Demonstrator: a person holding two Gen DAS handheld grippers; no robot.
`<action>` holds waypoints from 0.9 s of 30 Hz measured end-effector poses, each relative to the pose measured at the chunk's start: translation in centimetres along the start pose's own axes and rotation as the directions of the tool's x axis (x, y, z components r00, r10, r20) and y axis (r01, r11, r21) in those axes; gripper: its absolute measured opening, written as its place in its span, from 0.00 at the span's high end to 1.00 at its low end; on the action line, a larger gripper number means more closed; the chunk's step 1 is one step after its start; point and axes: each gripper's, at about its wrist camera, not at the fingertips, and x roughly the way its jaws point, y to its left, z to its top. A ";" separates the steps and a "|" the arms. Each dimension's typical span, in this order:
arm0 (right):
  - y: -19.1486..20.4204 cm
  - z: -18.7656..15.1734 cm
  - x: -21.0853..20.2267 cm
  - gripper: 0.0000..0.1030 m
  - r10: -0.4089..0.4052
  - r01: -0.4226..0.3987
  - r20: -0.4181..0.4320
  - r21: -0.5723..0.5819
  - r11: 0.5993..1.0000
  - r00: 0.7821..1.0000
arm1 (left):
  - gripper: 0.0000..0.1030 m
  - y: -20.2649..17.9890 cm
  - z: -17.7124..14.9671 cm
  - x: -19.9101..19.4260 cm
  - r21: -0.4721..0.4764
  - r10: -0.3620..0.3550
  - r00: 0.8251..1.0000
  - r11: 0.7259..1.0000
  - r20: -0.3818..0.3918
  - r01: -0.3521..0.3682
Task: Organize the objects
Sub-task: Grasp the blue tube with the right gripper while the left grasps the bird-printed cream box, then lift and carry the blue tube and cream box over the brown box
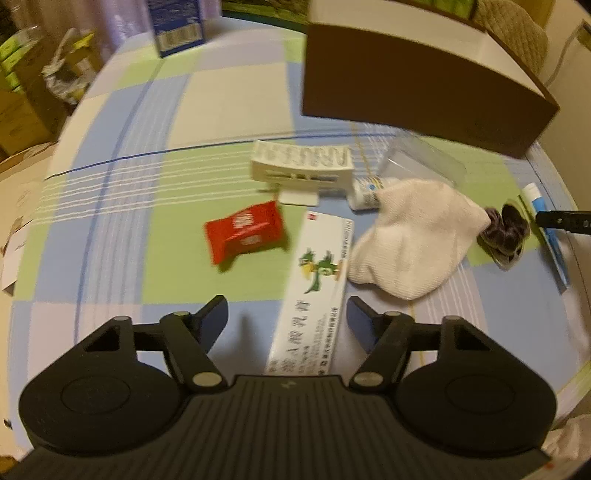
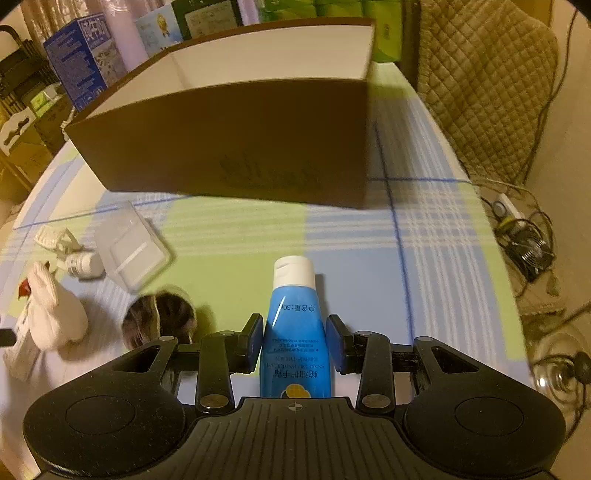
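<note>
Two grippers in view. Right gripper (image 2: 294, 341): fingers straddle the blue tube (image 2: 294, 332), left pad looks in contact, right pad just beside it with a sliver of gap, so can't tell if it's actually clamped; tube lies flat on the table (image 2: 424, 236), white cap pointing toward the brown box (image 2: 236, 147). Left gripper (image 1: 287, 314): jaws wide apart, holding nothing, the long white carton (image 1: 314, 295) with green cartoon print lies between the fingers, touching neither. Outward from the left gripper: red packet (image 1: 245, 230) just left of the carton, white cloth (image 1: 413, 240) to its right, dark scrunchie (image 1: 504, 230) at the cloth's far edge. Beyond those, a white slotted stand (image 1: 301, 166), a small white bottle (image 1: 364, 192) on its side partly under the cloth, a clear plastic tray (image 1: 424, 158). Brown box sits toward the far side of the table, open top, white inside; contents not visible. Blue carton (image 1: 177, 26) stands at the far left edge. Left view is motion-blurred.
</note>
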 end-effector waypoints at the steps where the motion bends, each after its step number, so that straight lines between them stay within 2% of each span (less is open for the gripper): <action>1: -0.1 -0.3 -0.3 0.67 -0.006 0.006 -0.002 -0.003 1.000 1.000 | 0.40 -0.3 0.1 0.5 0.014 -0.003 1.000 1.000 -0.007 0.003; 5: -0.1 -1.1 -1.0 0.67 -0.020 0.020 -0.007 -0.011 1.000 1.000 | 0.43 -1.0 0.4 1.8 0.045 -0.015 0.999 0.999 -0.033 0.017; 7: 0.0 -1.6 -1.4 0.67 -0.025 0.025 -0.008 -0.021 0.999 1.000 | 0.51 -1.2 0.5 2.3 0.055 -0.016 0.999 0.998 -0.039 0.018; 13: 0.8 -2.5 -1.5 0.67 -0.048 0.047 -0.004 -0.078 0.996 0.999 | 0.65 -1.5 0.9 3.6 0.060 -0.011 0.999 0.998 -0.050 0.014; 16: 0.9 -2.7 -0.8 0.65 -0.053 0.049 -0.044 -0.090 0.995 0.998 | 0.65 -1.4 1.0 3.6 0.046 -0.008 0.999 0.999 -0.046 0.010; 20: 2.0 -3.4 -0.7 0.65 -0.095 0.090 -0.026 -0.157 0.983 0.995 | 0.66 -0.8 0.5 3.1 -0.002 0.014 0.998 1.000 -0.059 -0.014; 27: 2.2 -3.5 -0.4 0.64 -0.090 0.088 -0.009 -0.165 0.982 0.996 | 0.65 -0.7 -0.5 2.6 -0.036 0.029 0.997 0.999 -0.068 -0.031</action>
